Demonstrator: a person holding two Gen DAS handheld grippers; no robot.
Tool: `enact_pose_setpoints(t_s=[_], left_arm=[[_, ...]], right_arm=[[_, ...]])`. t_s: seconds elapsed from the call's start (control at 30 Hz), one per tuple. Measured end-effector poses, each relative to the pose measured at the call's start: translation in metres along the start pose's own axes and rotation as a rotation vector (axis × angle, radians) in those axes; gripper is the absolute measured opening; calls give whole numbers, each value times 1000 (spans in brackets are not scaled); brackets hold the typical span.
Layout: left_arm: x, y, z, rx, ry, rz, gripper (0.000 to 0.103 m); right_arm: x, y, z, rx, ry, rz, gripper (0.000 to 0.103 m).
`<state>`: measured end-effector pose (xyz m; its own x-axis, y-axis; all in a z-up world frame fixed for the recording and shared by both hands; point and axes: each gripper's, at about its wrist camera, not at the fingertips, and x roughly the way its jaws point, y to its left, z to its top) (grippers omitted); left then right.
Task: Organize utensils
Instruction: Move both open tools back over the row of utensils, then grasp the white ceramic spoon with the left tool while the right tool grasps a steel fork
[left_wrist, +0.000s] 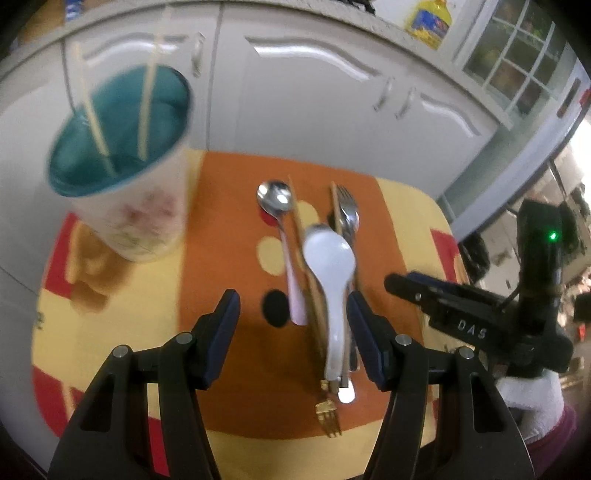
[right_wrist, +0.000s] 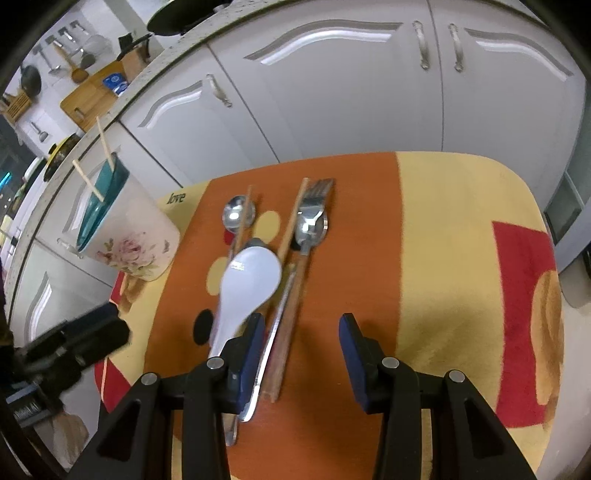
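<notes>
A: Far left of table (left_wrist: 110, 288): tall cup (left_wrist: 125, 177), teal inside, two chopsticks (left_wrist: 146, 110) standing in it.
B: Noted. Centre strip of cloth (right_wrist: 436, 258): metal spoon (left_wrist: 275, 199), a loose chopstick (left_wrist: 300, 236) beside it, white soup spoon (left_wrist: 330, 266) lying on top of the pile, fork (left_wrist: 347, 214) and gold fork (left_wrist: 327, 413) tangled underneath.

A: Left tongs (left_wrist: 293, 325): spread wide, nothing between the pads, hovering over the soup spoon handle.
B: Right tongs (right_wrist: 301, 339): also released, empty; left pad just beside the soup spoon handle (right_wrist: 225, 332), a knife-like blade (right_wrist: 266, 354) and a wooden handle (right_wrist: 291, 314) below the gap.

A: Risks?
B: Pile stacked and overlapping; closing on the soup spoon likely catches the chopstick or a metal handle along with it, then drags or flips the rest.
A: Glazed handle, probably slick; shallow pinch could let it slip and drop on the metal.
B: Both tongs near the same pile; collision likely if both descend together.
A: Cup tall and narrow-based; a hard drop-in or a sideways knock could tip it off the edge.
</notes>
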<state>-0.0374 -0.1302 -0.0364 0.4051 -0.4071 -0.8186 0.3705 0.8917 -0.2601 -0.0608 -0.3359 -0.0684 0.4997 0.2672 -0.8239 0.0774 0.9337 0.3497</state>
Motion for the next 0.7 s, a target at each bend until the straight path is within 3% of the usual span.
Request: enact_pose_setpoints(t_s=[0.17,0.43,0.6,0.7], left_arm=[[25,-16,4,16,65,-38,60],[63,-35,7,92,144,-23,57],[78,-33,13,84,150,-23,22],[76,-27,16,56,135,-43,21]], right_arm=[[-2,-13,4,17,-7,3,40],[0,-23,14,30,-9,20,41],[8,-21,31,13,-7,20,41],[18,-18,45,1,-10,25,41]])
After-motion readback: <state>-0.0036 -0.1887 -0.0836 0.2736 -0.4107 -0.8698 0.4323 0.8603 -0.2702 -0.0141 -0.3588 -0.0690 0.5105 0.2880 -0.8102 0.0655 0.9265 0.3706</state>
